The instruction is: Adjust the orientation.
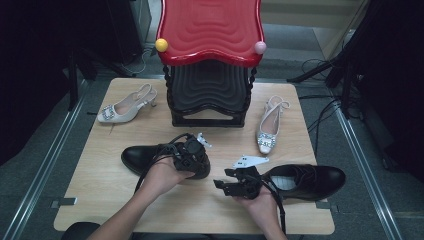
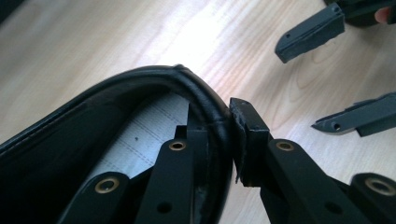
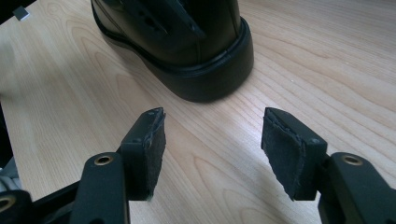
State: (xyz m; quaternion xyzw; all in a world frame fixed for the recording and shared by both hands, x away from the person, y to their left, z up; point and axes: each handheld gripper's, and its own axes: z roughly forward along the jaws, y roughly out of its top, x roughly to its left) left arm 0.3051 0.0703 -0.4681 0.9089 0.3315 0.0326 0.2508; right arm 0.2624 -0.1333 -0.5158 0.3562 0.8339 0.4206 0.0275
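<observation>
Two black shoes (image 1: 150,157) lie beside the grippers, two white heeled shoes (image 1: 125,107) farther off, one red stool (image 1: 210,30) beyond.

At centre frame my left gripper (image 1: 192,155) covers the glossy black leather shoe's (image 1: 137,157) heel; the red wavy-topped stand (image 1: 210,30) is cropped at the top edge.

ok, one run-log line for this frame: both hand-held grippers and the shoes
left hand-held gripper: shut on left black shoe heel rim | right hand-held gripper: open, empty, apart from right black shoe | table
</observation>
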